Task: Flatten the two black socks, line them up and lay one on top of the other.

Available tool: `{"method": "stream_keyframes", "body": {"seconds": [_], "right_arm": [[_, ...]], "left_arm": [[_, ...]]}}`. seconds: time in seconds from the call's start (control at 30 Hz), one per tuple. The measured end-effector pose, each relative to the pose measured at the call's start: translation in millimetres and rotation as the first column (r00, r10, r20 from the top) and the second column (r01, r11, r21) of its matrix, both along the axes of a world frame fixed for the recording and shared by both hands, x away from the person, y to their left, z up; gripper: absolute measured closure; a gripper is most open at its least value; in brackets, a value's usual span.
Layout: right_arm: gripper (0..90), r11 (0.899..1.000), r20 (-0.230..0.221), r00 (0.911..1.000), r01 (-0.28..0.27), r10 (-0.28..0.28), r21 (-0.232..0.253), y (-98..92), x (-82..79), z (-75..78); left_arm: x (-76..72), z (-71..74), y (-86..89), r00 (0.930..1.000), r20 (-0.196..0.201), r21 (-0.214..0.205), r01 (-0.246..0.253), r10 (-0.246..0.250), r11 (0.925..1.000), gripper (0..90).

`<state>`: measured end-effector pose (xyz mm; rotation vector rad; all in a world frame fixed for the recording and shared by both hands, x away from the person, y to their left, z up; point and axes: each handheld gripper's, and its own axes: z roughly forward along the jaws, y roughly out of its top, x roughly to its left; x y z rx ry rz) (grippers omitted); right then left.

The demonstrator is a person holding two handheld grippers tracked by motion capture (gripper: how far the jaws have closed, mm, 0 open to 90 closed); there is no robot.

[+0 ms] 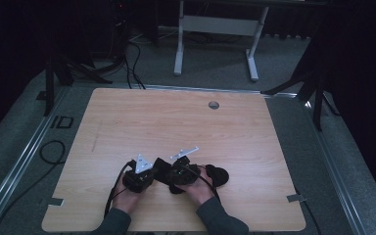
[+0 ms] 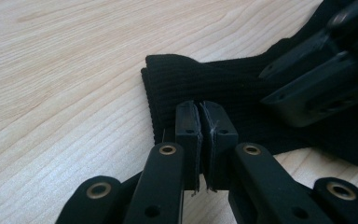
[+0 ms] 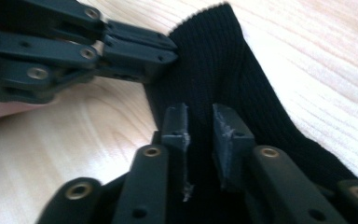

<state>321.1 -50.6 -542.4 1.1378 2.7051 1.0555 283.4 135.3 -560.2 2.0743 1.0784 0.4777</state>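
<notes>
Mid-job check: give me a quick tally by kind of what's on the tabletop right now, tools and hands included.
Black socks: 1, a ribbed sock
Tools: 2, left tool and right tool
Hands: 2, left hand and right hand
Total: 5, all on the wooden table

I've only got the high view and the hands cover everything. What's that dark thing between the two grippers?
Observer: A black ribbed sock, lying on the wooden table.
Operator: Is the left gripper holding it?
Observer: Yes, the left gripper has its jaws shut on the sock's edge.
Operator: And the right one?
Observer: The right gripper is open, with a gap between its jaws, over the sock.
</notes>
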Motion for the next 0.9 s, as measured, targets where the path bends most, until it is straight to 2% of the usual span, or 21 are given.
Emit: {"method": "stream_keyframes", "body": {"seconds": [0.1,0.2,0.33,0.47,0.53,0.67,0.73,0.9], "right_arm": [[70.5,1.000,0.022,0.9997,-0.007,0.006,0.024,-5.8,-1.6,8.7],[68.4,1.000,0.064,0.9979,0.004,-0.006,0.023,-15.7,-3.2,20.5],[66.8,0.998,0.107,0.9931,0.045,-0.049,0.036,-39.9,-4.5,36.3],[66.5,0.993,0.137,0.9844,0.105,-0.111,0.047,-69.9,-7.7,46.5],[65.8,0.990,0.145,0.9794,0.138,-0.141,0.034,-82.8,-8.3,48.3],[63.5,0.982,0.142,0.9716,0.186,-0.190,0.042,-106.7,-11.1,48.1],[63.5,0.977,0.149,0.9651,0.214,-0.215,0.026,-116.4,-12.4,45.2],[63.7,0.956,0.129,0.9486,0.294,-0.289,-0.017,-135.5,-10.7,33.3]], "left_arm": [[0.5,-0.1,0.5,0.9999,-0.010,-0.009,-0.005,0.005,0.9999,86.7],[0.1,-0.2,0.2,0.9999,-0.011,-0.010,-0.008,0.008,0.9999,86.8],[-0.1,-0.5,0.3,0.9998,-0.014,-0.016,-0.011,0.011,0.9998,86.9],[0.0,-0.5,0.7,0.9998,-0.017,-0.017,-0.009,0.009,0.9998,87.0],[-0.1,-0.5,0.8,0.9998,-0.016,-0.016,-0.009,0.008,0.9998,86.9],[0.3,-0.6,1.1,0.9998,-0.017,-0.023,-0.011,0.011,0.9997,86.9],[0.3,-0.6,1.3,0.9997,-0.019,-0.026,-0.012,0.012,0.9996,86.9],[0.3,-0.3,1.4,0.9997,-0.021,-0.024,-0.011,0.011,0.9997,86.9]]}}
